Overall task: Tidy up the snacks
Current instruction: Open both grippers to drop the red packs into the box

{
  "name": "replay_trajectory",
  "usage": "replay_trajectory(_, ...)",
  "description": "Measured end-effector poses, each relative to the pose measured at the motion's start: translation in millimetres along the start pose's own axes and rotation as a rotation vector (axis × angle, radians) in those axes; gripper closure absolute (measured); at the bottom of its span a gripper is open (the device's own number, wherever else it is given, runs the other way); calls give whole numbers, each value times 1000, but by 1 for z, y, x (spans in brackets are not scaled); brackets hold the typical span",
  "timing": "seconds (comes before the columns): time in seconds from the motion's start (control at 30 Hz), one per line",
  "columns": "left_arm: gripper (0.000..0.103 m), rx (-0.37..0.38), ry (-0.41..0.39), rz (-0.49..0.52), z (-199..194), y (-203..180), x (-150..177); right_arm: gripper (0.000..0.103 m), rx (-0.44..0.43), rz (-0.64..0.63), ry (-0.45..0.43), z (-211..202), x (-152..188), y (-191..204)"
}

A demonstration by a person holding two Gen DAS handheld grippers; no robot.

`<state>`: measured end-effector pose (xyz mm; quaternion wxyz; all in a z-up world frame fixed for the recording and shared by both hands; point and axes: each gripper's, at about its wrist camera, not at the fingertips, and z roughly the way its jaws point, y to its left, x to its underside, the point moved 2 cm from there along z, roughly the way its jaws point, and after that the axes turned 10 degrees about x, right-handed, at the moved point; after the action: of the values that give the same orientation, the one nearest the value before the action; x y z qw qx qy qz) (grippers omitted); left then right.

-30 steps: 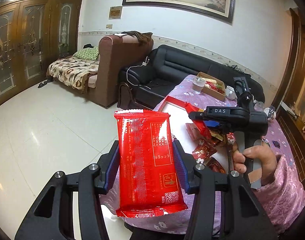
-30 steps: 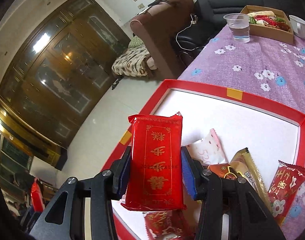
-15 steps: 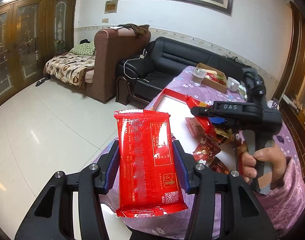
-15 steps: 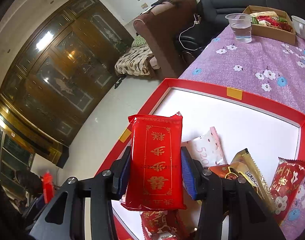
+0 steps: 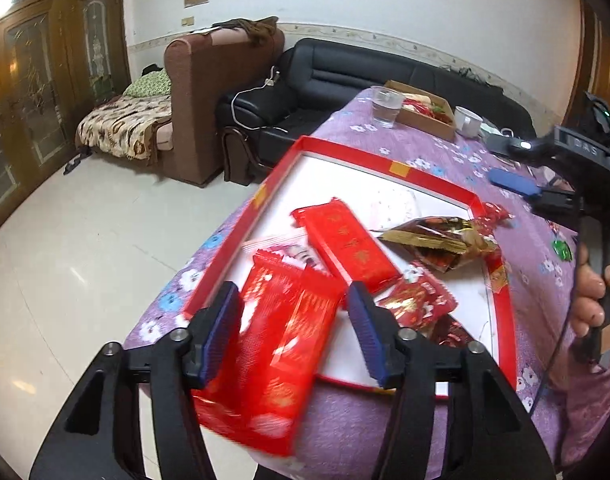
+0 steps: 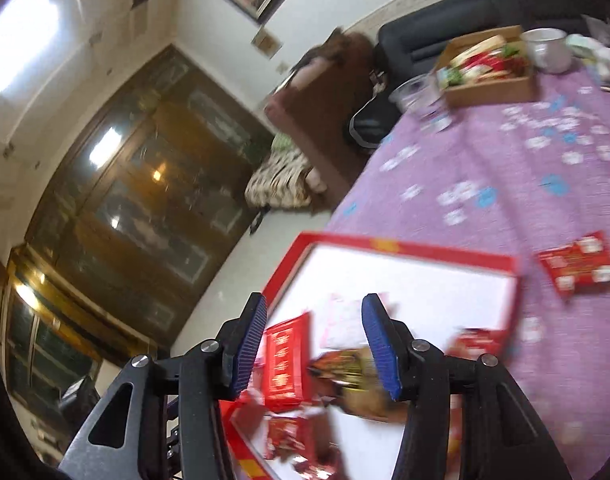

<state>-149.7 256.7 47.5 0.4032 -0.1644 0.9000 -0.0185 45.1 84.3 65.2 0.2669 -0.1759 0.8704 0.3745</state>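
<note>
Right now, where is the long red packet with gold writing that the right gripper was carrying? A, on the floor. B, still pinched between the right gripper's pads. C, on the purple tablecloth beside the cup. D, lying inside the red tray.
D: the long red packet lies flat in the red tray among other snacks, and the right gripper, jaws opening, has nothing between its pads.

A clear plastic cup stands at the far edge of the counter, just beside a brown cardboard box and a white mug. Beyond that edge sit a black sofa and a brown armchair, with a wooden cabinet far left.
</note>
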Motion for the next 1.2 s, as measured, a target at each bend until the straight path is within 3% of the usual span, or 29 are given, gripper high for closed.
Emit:
replay_trajectory(0.17,35,12,-36,53,-4,-27,-5,50,65,132,-103,-56,-5,-71)
replay_trajectory(0.4,34,88,-26,131,5,-75,-17,46,206,302,-265,-153,4,-175)
replay_trajectory(0.6,34,163,37,242,27,-136,-20,42,303,456,-368,-223,21,-258)
replay_trajectory(0.73,34,217,85,313,47,-176,-21,41,315,527,-359,-237,20,-292)
replay_trajectory(0.83,34,228,119,378,62,-198,-24,41,331,510,-285,-227,12,-300)
replay_trajectory(0.93,34,196,126,439,71,-204,-35,41,344,462,-209,-222,5,-299)
replay_trajectory(1.07,34,136,125,448,82,-193,-58,41,416,428,-238,-231,-6,-301)
replay_trajectory(1.13,34,118,124,448,91,-190,-71,41,461,474,-268,-246,-12,-318)
replay_trajectory(1.2,27,94,120,480,103,-191,-82,41,504,568,-242,-253,-15,-342)
